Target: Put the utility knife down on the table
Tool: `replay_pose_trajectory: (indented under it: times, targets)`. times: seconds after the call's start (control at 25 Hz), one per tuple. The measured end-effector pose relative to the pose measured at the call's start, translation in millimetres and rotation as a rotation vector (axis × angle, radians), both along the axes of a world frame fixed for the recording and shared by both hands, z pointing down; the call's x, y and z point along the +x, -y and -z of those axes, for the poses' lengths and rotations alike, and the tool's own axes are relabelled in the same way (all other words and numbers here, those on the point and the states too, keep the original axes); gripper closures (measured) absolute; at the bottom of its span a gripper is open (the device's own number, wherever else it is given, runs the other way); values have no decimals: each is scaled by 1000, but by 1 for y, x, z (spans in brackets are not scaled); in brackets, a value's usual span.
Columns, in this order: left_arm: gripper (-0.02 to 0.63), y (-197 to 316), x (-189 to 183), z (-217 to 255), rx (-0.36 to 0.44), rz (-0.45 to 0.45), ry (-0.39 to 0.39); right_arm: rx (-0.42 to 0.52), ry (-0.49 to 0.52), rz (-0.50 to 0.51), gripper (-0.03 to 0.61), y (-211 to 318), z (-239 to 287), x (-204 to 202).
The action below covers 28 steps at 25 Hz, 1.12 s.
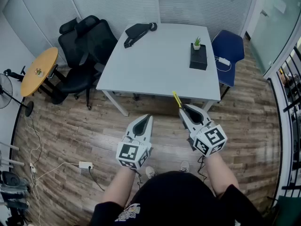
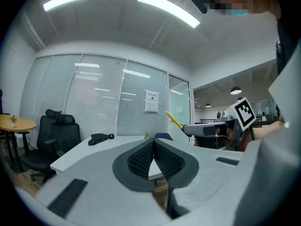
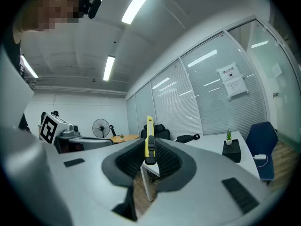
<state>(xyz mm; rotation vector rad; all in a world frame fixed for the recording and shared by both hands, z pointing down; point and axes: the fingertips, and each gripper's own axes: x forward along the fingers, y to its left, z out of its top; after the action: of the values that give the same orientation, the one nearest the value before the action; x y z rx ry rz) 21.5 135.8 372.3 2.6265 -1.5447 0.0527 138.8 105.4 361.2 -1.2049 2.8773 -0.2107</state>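
A yellow and black utility knife (image 3: pixel 149 140) stands upright between the ribbed pads of my right gripper (image 3: pixel 149 161), which is shut on it. In the head view the utility knife (image 1: pixel 177 99) pokes out of my right gripper (image 1: pixel 184 108) just short of the near edge of the white table (image 1: pixel 155 65). My left gripper (image 1: pixel 147 119) hangs beside it over the wooden floor, shut with nothing between its pads (image 2: pixel 153 160). The left gripper view shows the right gripper (image 2: pixel 188 129) with the knife (image 2: pixel 174 120) off to the right.
On the table lie a black pouch (image 1: pixel 137 32) at the far left and a black box (image 1: pixel 198 58) with a small plant (image 1: pixel 197 43) at the right. Black office chairs (image 1: pixel 84 51) stand left of the table, a blue chair (image 1: pixel 228 53) right. A round wooden table (image 1: pixel 39 70) and a fan (image 1: pixel 5 91) are further left.
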Motion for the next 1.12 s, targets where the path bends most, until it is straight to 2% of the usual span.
replay_pose_trajectory:
  times: [0.64, 1.12]
  targets:
    - [608, 0, -14, -2, -2, 13, -16, -17, 31, 5, 508, 3, -1, -11]
    - [609, -3, -59, -8, -9, 8, -32, -33, 16, -12, 509, 1, -7, -53]
